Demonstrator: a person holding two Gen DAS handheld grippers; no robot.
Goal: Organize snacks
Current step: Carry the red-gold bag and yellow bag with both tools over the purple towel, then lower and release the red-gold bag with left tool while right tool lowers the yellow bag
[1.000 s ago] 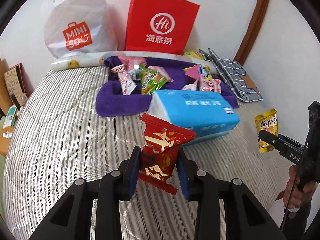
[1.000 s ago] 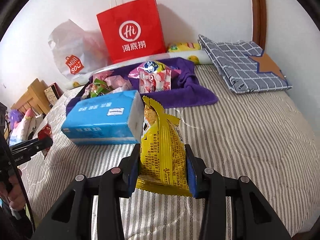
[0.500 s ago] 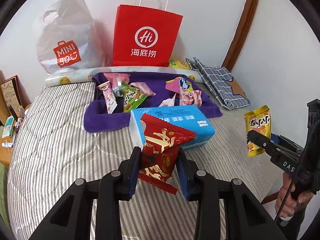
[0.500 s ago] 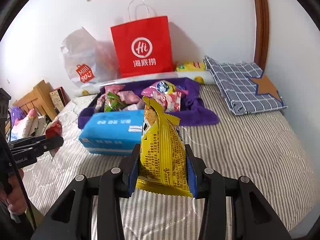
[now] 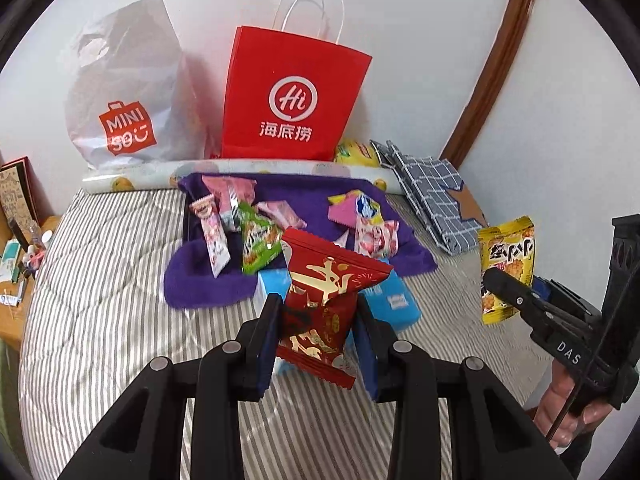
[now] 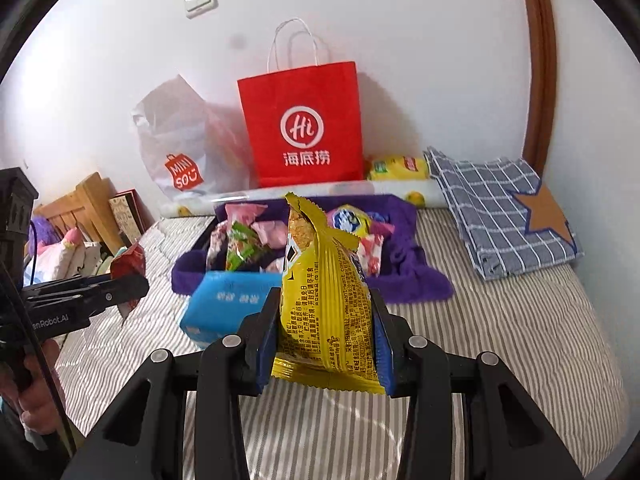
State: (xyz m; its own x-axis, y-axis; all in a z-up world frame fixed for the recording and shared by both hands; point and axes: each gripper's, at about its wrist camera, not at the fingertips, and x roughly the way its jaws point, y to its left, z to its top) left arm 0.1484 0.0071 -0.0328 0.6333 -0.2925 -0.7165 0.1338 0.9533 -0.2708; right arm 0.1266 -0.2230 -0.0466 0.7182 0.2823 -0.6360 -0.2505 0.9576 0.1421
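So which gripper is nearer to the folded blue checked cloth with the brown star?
Right. The right gripper holds its yellow packet on the side where the cloth lies; the left gripper is across the bed.

Both views are evenly and brightly lit by soft, diffuse light, and the white wall (image 6: 420, 40) is rendered slightly washed out. Soft shadows are cast on that wall to the right of the red paper bag (image 5: 294, 96) and behind the translucent white plastic bag (image 5: 124, 92), on which mild sheen is seen. Small glints are caught on the foil of the red snack packet (image 5: 324, 304) and the yellow snack packet (image 6: 324, 300). Strong fisheye distortion is shown: the brown door frame (image 6: 540, 64) is bent into a curve, and each frame is ringed by a black vignette. Focus is held sharp at centre, while slight softness is noted toward the edges.
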